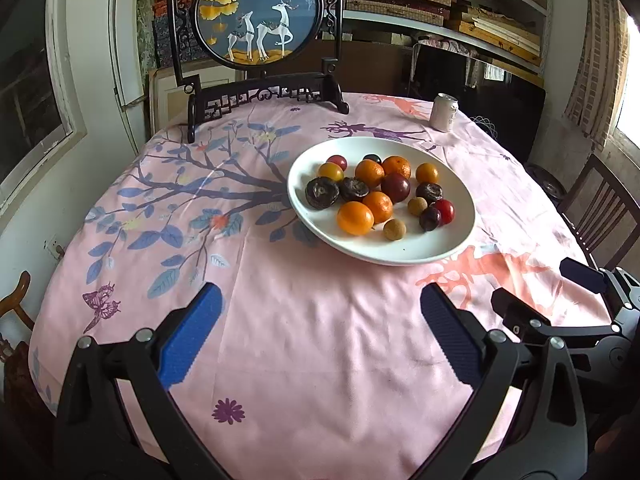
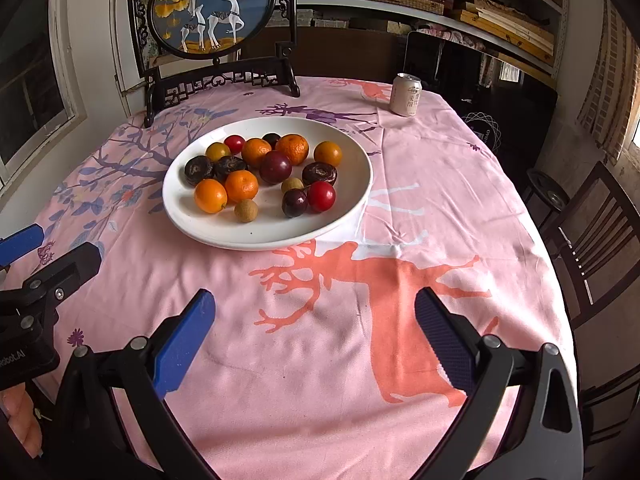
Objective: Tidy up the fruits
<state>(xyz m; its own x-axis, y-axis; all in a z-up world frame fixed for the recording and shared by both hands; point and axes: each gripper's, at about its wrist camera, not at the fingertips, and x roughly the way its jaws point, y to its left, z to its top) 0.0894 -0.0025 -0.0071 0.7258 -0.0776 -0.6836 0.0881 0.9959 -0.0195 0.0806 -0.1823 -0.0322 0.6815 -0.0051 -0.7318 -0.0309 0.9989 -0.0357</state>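
Observation:
A white plate (image 1: 440, 248) on the pink tablecloth holds several mixed fruits: oranges (image 1: 355, 218), dark plums (image 1: 395, 187), brown mangosteens (image 1: 322, 192), red cherry tomatoes (image 1: 445, 211) and tan longans (image 1: 394, 229). The plate also shows in the right wrist view (image 2: 352, 152) with oranges (image 2: 210, 196) and plums (image 2: 275, 167). My left gripper (image 1: 320, 336) is open and empty, hovering over the cloth in front of the plate. My right gripper (image 2: 312, 340) is open and empty, in front and right of the plate. Each gripper appears at the edge of the other's view.
A drink can (image 1: 444, 112) stands at the table's far right. A framed deer screen (image 1: 260, 12) on a black stand occupies the far edge. Wooden chairs (image 2: 592, 240) stand to the right; shelves of boxes line the back wall.

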